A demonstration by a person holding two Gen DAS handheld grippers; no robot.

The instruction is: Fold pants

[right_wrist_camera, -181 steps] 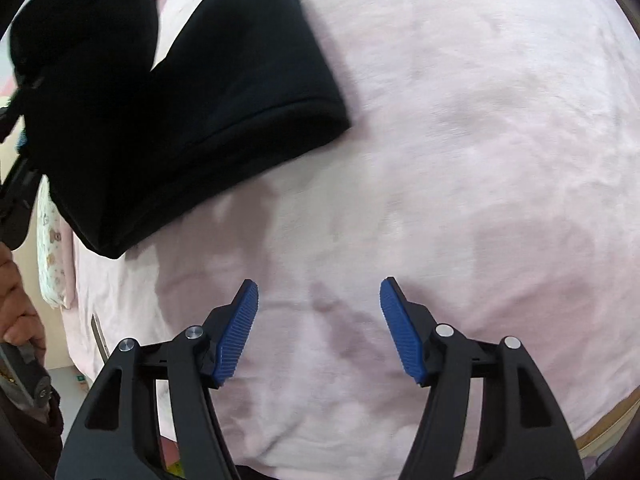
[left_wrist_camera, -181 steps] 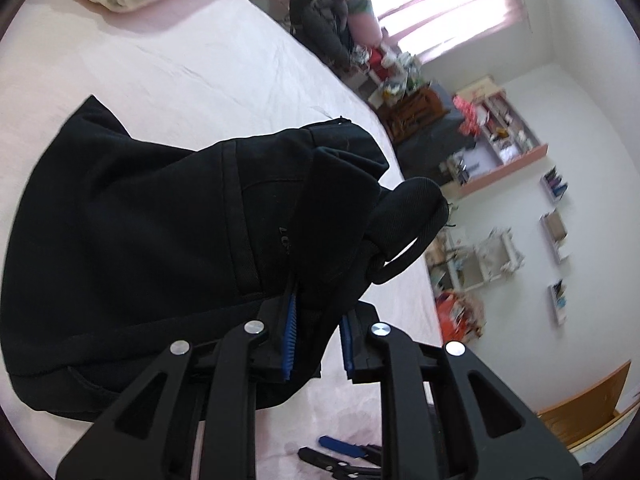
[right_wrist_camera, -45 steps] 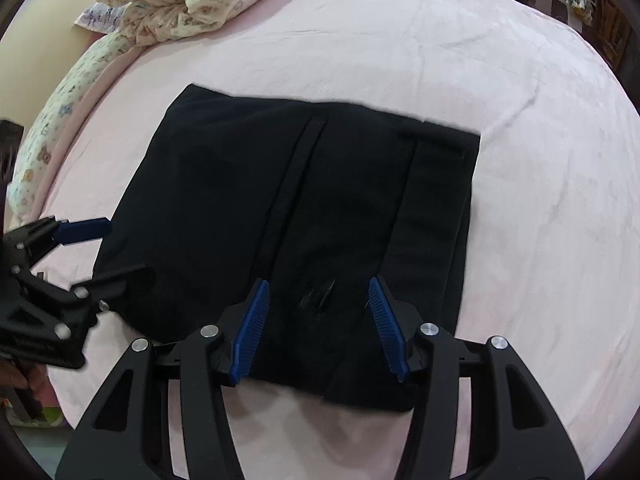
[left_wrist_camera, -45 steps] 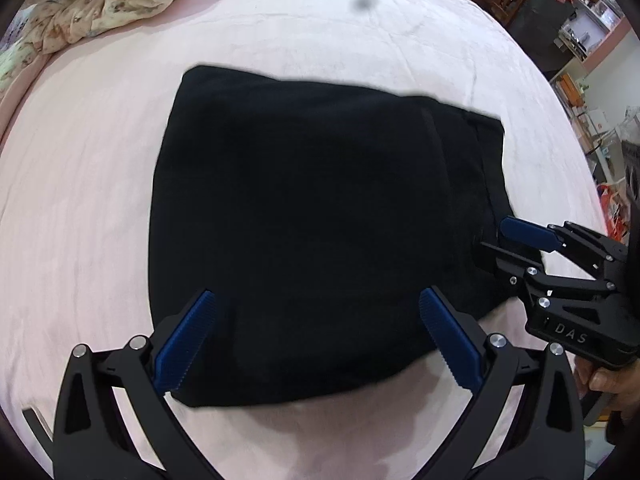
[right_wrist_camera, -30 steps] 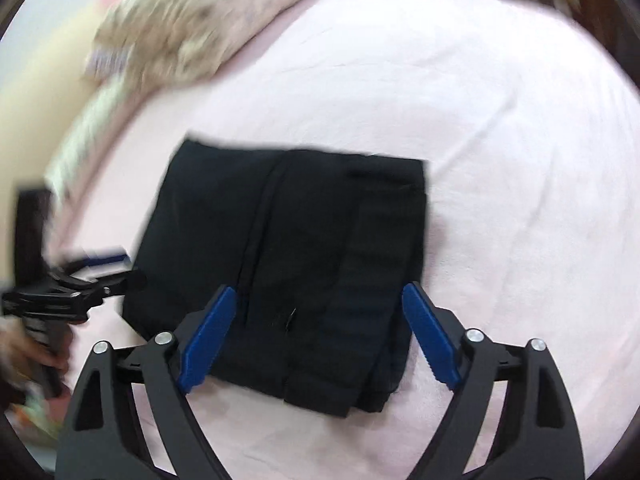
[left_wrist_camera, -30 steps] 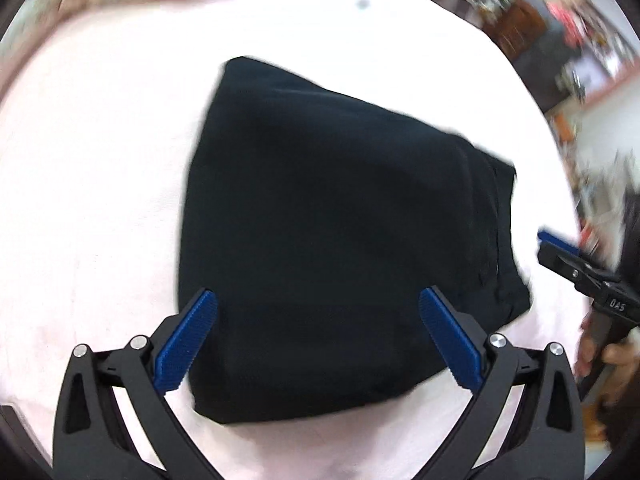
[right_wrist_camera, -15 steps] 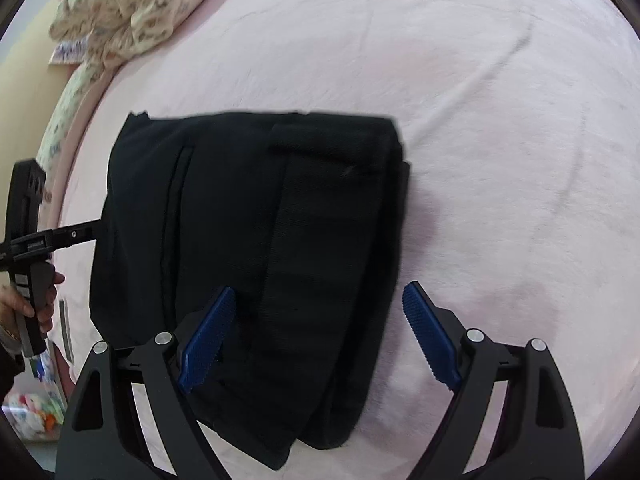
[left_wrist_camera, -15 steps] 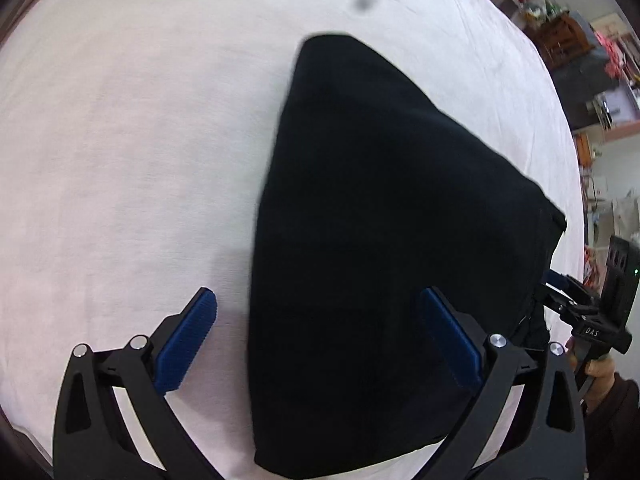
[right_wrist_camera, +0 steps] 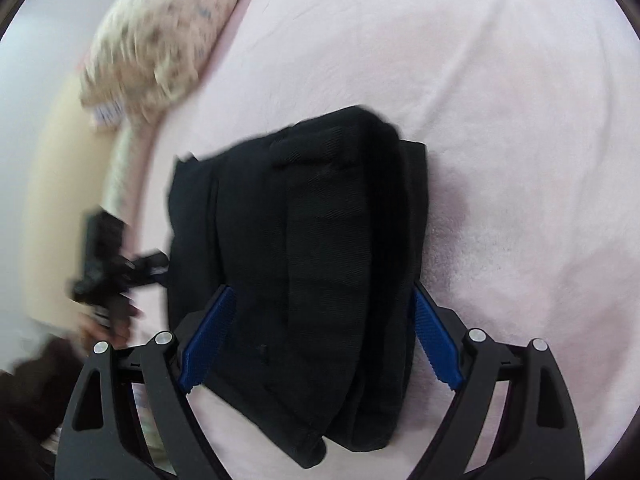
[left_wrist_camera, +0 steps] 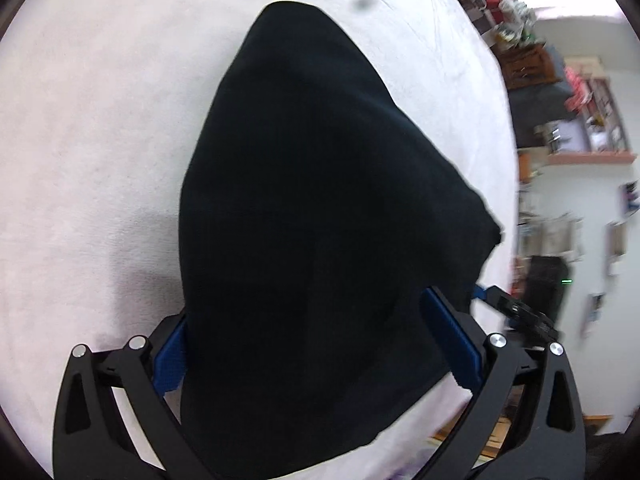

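Pants (left_wrist_camera: 320, 240), black and of a thick fleecy cloth, lie folded into a compact bundle on the pale pink plush bedspread (left_wrist_camera: 100, 120), and I have a gripper at either end of them. Through my left wrist camera I see the left gripper (left_wrist_camera: 316, 344) with its jaws spread wide, the blue ribbed pads (left_wrist_camera: 452, 344) standing on each side of the bundle's near end; the cloth fills the gap between them, though I cannot tell whether the pads touch it. My right wrist camera shows the right gripper (right_wrist_camera: 320, 340) likewise spread, its blue pads (right_wrist_camera: 436, 344) flanking the stacked layers of the pants (right_wrist_camera: 312, 248), whose folded edges and a broad ribbed band face me. In that same view the left gripper (right_wrist_camera: 120, 264) appears at the far left end of the bundle, blurred. A cream floral quilt (right_wrist_camera: 160, 40) lies bunched at the bedspread's (right_wrist_camera: 520, 120) upper left. Cluttered wooden shelves (left_wrist_camera: 580, 120) stand against the white wall past the bed's right edge in the left view.
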